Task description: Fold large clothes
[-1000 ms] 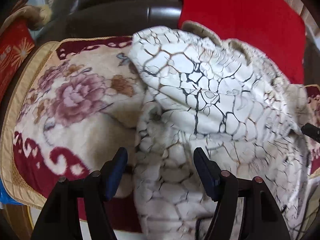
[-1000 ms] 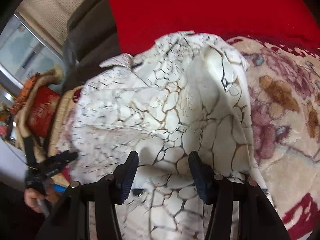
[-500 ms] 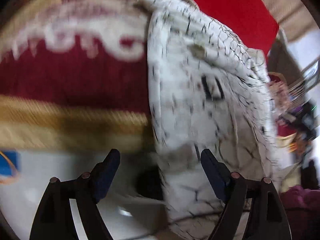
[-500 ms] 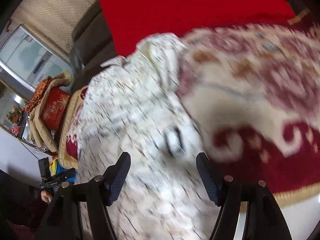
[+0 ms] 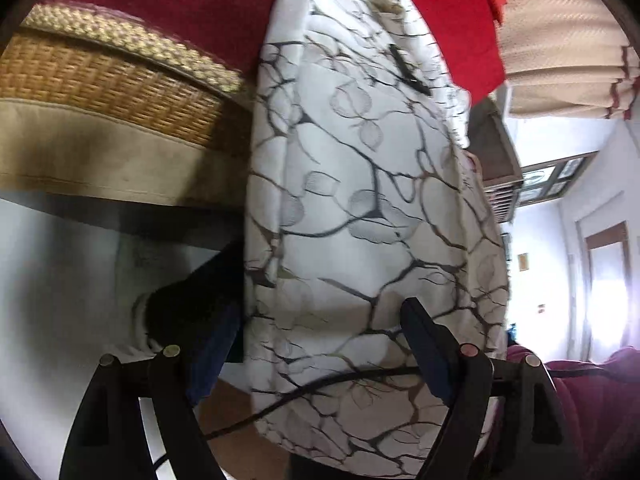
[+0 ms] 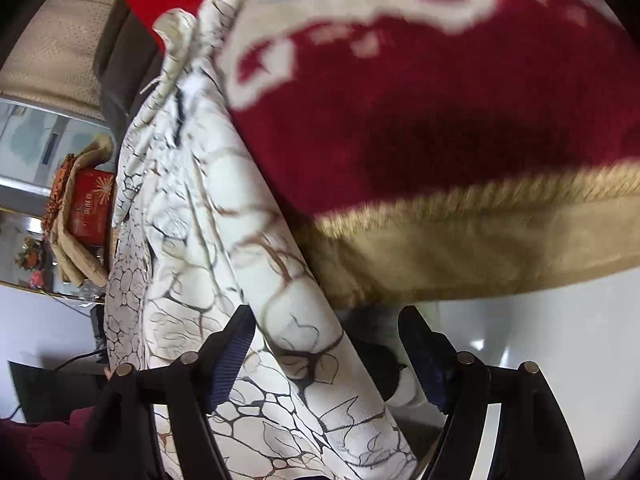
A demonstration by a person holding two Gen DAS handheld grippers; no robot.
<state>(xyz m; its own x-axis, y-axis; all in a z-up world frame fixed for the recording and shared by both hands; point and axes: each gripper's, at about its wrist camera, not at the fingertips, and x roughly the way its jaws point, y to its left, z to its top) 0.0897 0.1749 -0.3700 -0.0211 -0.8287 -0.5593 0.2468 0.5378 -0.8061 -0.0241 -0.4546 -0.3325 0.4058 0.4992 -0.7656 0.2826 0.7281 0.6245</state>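
Left wrist view showed one white garment (image 5: 360,208) with a dark branch-and-leaf print, hanging over the front edge of a sofa seat; its long axis ran from the top of the frame down into the gap between the jaws of the left gripper (image 5: 316,348). Those jaws stood apart, having just narrowed a little, with the cloth's lower part lying between them but not clamped. One red-and-gold blanket (image 5: 132,44) lay beyond the left jaw. Right wrist view showed the same garment (image 6: 224,216) running lengthwise from upper left down between the jaws of the right gripper (image 6: 328,344), which had just been widening and pressed nothing. The blanket's edge (image 6: 460,128) hung beyond the right jaw.
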